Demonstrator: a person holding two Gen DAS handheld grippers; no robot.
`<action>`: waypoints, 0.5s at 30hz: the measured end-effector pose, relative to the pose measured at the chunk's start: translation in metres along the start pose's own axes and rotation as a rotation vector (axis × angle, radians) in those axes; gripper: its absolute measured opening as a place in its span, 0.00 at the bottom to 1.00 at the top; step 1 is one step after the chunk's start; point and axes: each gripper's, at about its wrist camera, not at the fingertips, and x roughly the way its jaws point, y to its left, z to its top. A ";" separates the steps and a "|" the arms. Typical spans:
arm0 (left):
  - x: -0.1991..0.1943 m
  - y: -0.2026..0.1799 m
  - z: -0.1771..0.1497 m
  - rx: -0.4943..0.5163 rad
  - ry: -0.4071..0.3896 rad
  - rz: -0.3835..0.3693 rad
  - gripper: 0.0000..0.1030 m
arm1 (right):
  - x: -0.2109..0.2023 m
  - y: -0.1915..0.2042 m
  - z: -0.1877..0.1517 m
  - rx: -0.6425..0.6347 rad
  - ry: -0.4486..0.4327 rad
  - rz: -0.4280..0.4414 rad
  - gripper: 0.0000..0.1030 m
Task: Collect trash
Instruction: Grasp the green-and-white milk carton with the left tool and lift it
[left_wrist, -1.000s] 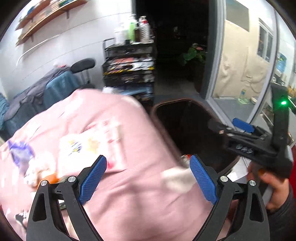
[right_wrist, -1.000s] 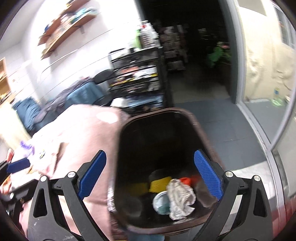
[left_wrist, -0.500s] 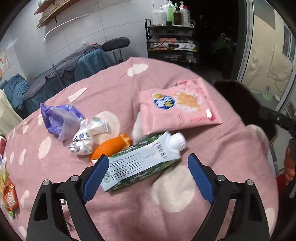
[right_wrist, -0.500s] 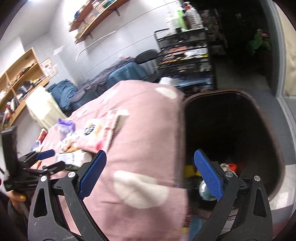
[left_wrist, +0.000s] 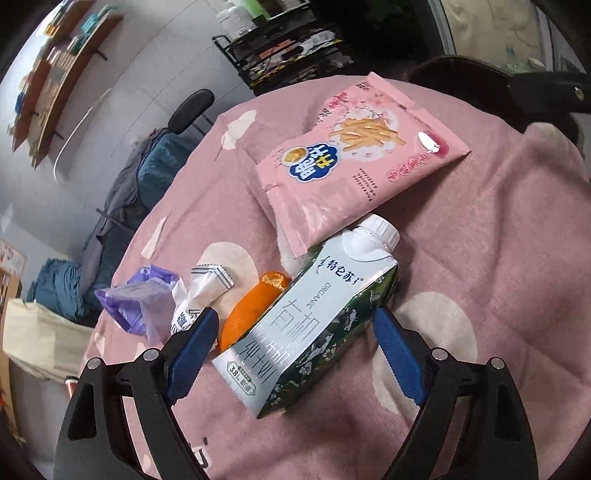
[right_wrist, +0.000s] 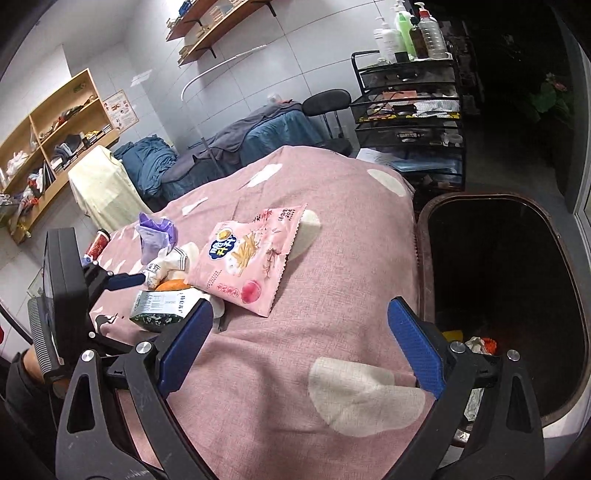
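A green and white milk carton (left_wrist: 306, 332) lies on the pink spotted cloth (left_wrist: 480, 258). My left gripper (left_wrist: 291, 354) is open, its blue pads on either side of the carton's near end. An orange peel (left_wrist: 251, 306), a crumpled white wrapper (left_wrist: 195, 291), a purple bag (left_wrist: 140, 302) and a pink snack bag (left_wrist: 354, 162) lie around it. My right gripper (right_wrist: 299, 350) is open and empty over the cloth, near the dark trash bin (right_wrist: 498, 295). The carton (right_wrist: 162, 306) and snack bag (right_wrist: 247, 258) also show in the right wrist view.
The bin holds trash at its bottom (right_wrist: 476, 343). A black wire cart (right_wrist: 410, 122) with bottles stands behind the table. A chair (right_wrist: 325, 107), a blue-covered couch (right_wrist: 258, 136) and wooden shelves (right_wrist: 55, 140) are at the back left.
Both grippers swung left from the bin to the table. My left gripper has come down close around the milk carton. My right gripper left the bin and now hangs over the cloth.
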 end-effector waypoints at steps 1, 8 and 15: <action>0.005 -0.002 0.000 0.033 0.013 -0.017 0.82 | 0.001 -0.001 0.000 0.005 0.003 -0.003 0.92; 0.023 -0.007 0.010 0.103 0.048 -0.068 0.68 | 0.005 -0.002 0.003 0.014 0.014 -0.016 0.92; 0.003 -0.006 -0.001 0.024 -0.038 -0.020 0.55 | 0.011 0.004 0.009 0.004 0.019 -0.005 0.92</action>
